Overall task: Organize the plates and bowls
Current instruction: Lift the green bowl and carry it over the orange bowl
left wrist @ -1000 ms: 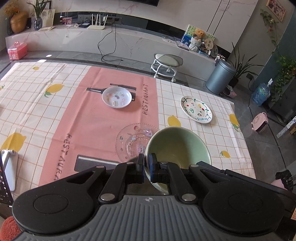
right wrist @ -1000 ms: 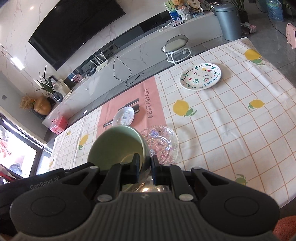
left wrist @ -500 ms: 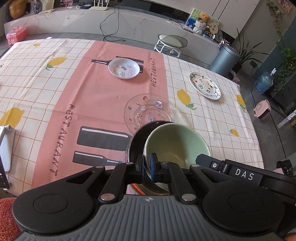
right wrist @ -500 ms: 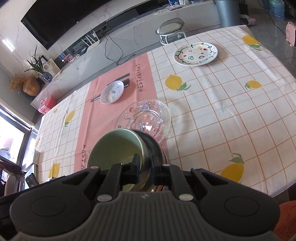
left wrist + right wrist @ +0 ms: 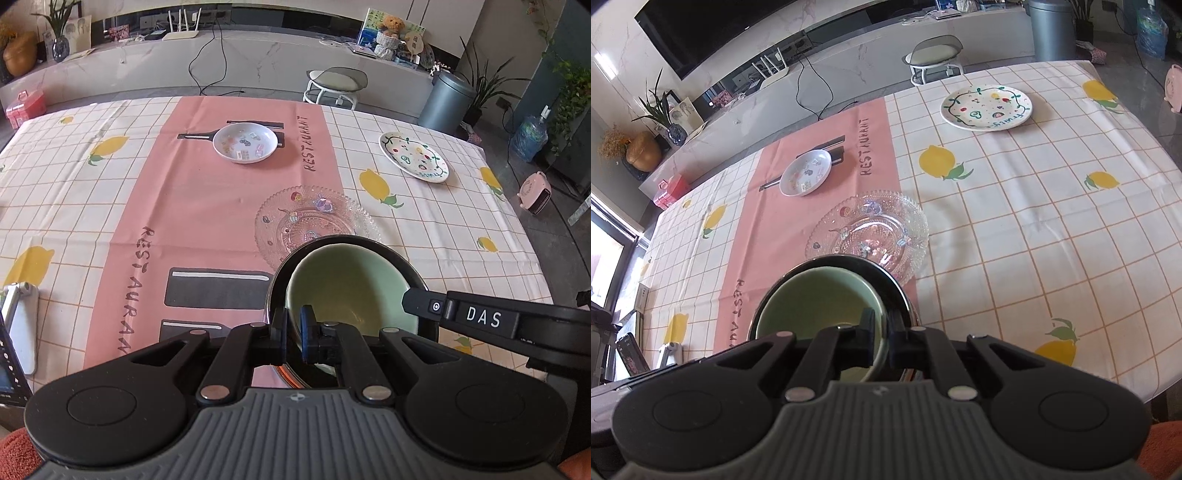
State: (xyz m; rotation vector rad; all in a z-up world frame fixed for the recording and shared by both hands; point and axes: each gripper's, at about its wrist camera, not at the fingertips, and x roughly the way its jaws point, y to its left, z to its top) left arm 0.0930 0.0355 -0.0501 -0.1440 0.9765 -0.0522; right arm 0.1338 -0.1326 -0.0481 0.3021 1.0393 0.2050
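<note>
A pale green bowl [image 5: 351, 284] [image 5: 816, 299] sits nested inside a larger black bowl [image 5: 402, 264] [image 5: 886, 280] near the table's front edge. My left gripper [image 5: 291, 332] is shut on the green bowl's left rim. My right gripper [image 5: 882, 334] is shut on its right rim. A clear glass plate [image 5: 314, 218] [image 5: 868, 229] lies just beyond the bowls. A small white dish [image 5: 245, 143] [image 5: 805, 171] sits farther back. A white painted plate [image 5: 413, 157] [image 5: 986, 107] lies at the far right.
The table wears a checked lemon cloth with a pink centre strip [image 5: 192, 192]. A phone on a stand [image 5: 20, 321] is at the left edge. A stool [image 5: 334, 83] and a bin [image 5: 447, 98] stand beyond the table.
Both grippers have lowered the green bowl, held by its rim, down into the black bowl. The green bowl now sits level inside it.
</note>
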